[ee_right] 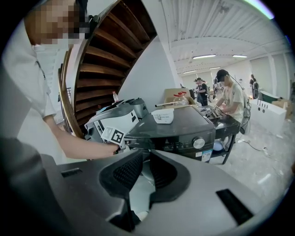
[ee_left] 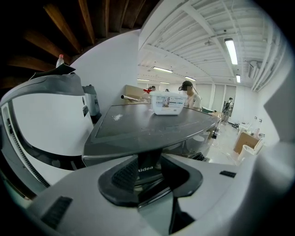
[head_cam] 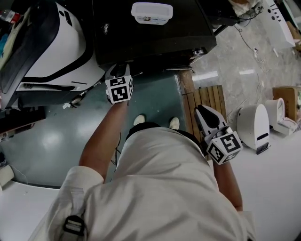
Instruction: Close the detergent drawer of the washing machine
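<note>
The dark washing machine (head_cam: 150,37) stands in front of me, seen in all three views. My left gripper (head_cam: 120,71) is at the upper left of its front. In the left gripper view the jaws stand apart around the dark drawer front (ee_left: 146,169) marked Midea. The strip lies close against the left pad (ee_left: 122,173), and I see no squeeze on it. From the right gripper view the drawer front looks about level with the control panel (ee_right: 186,138). My right gripper (head_cam: 203,112) hangs away at the right, its jaws a narrow gap apart with nothing between them.
A white lidded box (head_cam: 151,12) sits on the machine's top. A white machine (head_cam: 56,42) stands close on the left. A wooden slat pallet (head_cam: 207,96) and a white appliance (head_cam: 254,124) lie on the floor at right. People (ee_right: 228,99) work at tables beyond.
</note>
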A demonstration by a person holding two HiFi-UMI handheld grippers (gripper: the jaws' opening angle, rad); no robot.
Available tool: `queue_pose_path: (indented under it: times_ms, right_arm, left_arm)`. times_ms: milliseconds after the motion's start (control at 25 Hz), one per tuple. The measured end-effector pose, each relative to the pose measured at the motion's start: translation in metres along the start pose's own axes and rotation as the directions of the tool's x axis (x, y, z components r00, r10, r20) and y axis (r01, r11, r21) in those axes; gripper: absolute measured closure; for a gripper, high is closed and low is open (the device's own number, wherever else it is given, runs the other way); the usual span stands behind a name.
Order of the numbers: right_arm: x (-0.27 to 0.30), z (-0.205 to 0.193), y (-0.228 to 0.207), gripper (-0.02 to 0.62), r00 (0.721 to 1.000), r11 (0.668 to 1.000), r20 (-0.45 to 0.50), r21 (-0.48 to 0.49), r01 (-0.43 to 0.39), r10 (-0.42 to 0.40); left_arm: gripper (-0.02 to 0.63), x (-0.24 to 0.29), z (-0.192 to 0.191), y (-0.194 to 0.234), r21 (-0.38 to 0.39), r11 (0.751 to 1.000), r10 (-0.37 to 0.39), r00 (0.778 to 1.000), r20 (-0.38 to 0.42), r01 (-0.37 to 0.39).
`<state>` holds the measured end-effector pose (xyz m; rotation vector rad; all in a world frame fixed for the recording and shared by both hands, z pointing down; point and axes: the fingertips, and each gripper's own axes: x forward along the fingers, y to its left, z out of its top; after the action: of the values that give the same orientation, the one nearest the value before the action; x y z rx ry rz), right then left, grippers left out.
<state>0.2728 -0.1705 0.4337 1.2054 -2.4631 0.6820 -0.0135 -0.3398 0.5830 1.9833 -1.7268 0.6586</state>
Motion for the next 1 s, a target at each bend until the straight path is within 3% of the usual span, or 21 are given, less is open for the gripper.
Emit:
queue_pose_path:
  times_ms: [640,1000]
  right_arm:
    - [-0.012,0.001,-0.014,0.54,0.985,0.983,-0.018,-0.058,-0.172,0.172]
    - [-0.017,-0.003,-0.012,0.54,0.946,0.94,-0.058,-0.11,-0.323,0.318]
  left_arm:
    - [0.492,-0.066,-0.003,-0.043,-0.058,0.998,-0.003,1.0,-0.001,0.003]
    - [0.508,-0.123,-0.003,-0.08,-0.135,0.991,-0.016,1.0,0.015,0.018]
